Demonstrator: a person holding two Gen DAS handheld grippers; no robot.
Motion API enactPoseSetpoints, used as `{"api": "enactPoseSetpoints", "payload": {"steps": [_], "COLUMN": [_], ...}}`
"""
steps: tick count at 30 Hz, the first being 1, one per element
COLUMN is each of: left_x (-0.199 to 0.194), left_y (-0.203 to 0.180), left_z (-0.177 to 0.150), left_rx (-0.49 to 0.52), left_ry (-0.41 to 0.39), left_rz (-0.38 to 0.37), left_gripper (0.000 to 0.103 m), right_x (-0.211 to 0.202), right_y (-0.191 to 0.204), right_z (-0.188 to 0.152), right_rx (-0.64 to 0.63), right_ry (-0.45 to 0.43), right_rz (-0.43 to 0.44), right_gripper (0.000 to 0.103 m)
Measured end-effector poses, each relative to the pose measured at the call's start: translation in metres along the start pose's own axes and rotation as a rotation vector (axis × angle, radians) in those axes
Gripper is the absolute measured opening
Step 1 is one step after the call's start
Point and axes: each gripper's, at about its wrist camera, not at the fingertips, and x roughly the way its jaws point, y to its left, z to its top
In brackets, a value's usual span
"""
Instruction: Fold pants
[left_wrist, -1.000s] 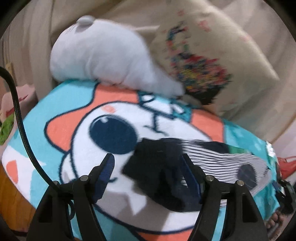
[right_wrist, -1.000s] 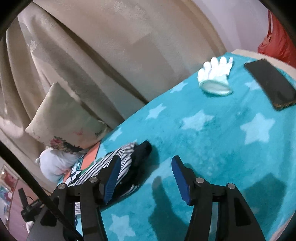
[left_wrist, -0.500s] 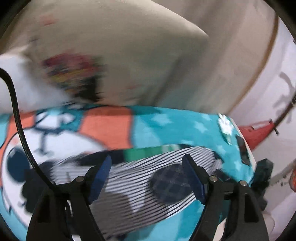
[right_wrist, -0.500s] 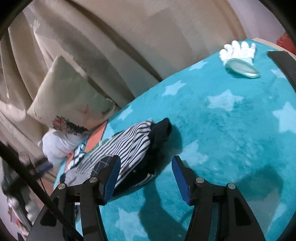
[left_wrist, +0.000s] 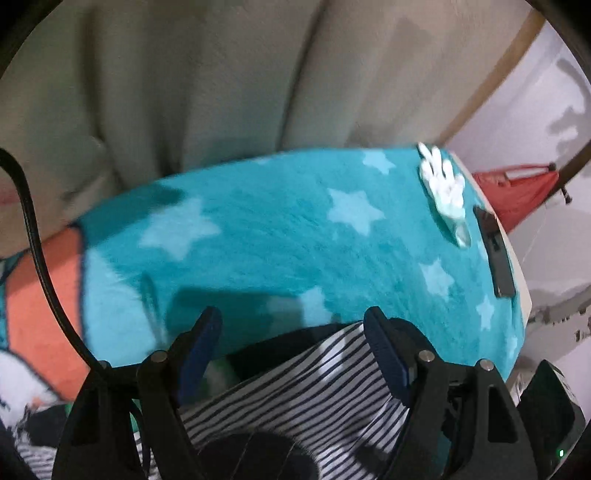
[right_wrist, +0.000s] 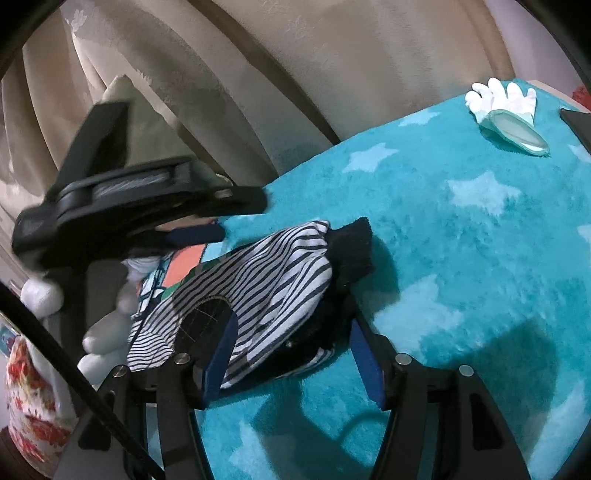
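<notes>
The black-and-white striped pants (right_wrist: 266, 273), with a dark checked patch (right_wrist: 207, 325) and a dark end (right_wrist: 351, 254), lie bunched on the teal star blanket (right_wrist: 461, 258). My right gripper (right_wrist: 291, 354) hovers just over their near end. Its jaws are opening, fabric lies between them, and the pads are not pressing on it. In the left wrist view my left gripper (left_wrist: 291, 332) stands open over the striped pants (left_wrist: 295, 391), nothing pinched. The left gripper (right_wrist: 229, 218) also shows, blurred, at the pants' far side in the right wrist view.
A white glove (right_wrist: 506, 107) and a dark phone (left_wrist: 495, 254) lie near the blanket's far corner. Beige curtains (left_wrist: 221, 92) hang behind the bed. A white plush toy (right_wrist: 107, 332) and a floral pillow (right_wrist: 33, 406) sit at the left. The bed's edge (left_wrist: 522, 295) drops off at the right.
My left gripper swept along the pants from the cartoon-face end to the star end and came into the right wrist view. The right gripper edged closer over the pants' dark end.
</notes>
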Motion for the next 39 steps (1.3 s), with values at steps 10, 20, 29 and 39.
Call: {"api": "enactPoseSetpoints", "payload": {"steps": [10,20,29,39], "left_x": [-0.009,-0.100,-0.181,-0.216], "left_y": [-0.013,0.038,0.119,0.183], "left_z": [-0.023,-0.079,-0.182,-0.256], "left_rx": [0.042,-0.095,-0.318,-0.484], "left_ry": [0.040,-0.183,-0.388,-0.506], "left_rz": [-0.100,-0.098,0.026,0.087], "left_gripper": [0.017,0.017,0.049,0.062], "right_x": [-0.006,-0.013,0.051,-0.014], "right_y": [0.007,0.088,0.166,0.169], "right_z": [0.007,-0.001,-0.048,-0.025], "right_rx": [-0.017,-0.247,-0.496,-0.465], "right_ry": [-0.054,-0.075,0.164,0.025], "right_rz": [0.062,0.104,0.157,0.187], "right_gripper": [0.017,0.015,0.030,0.059]}}
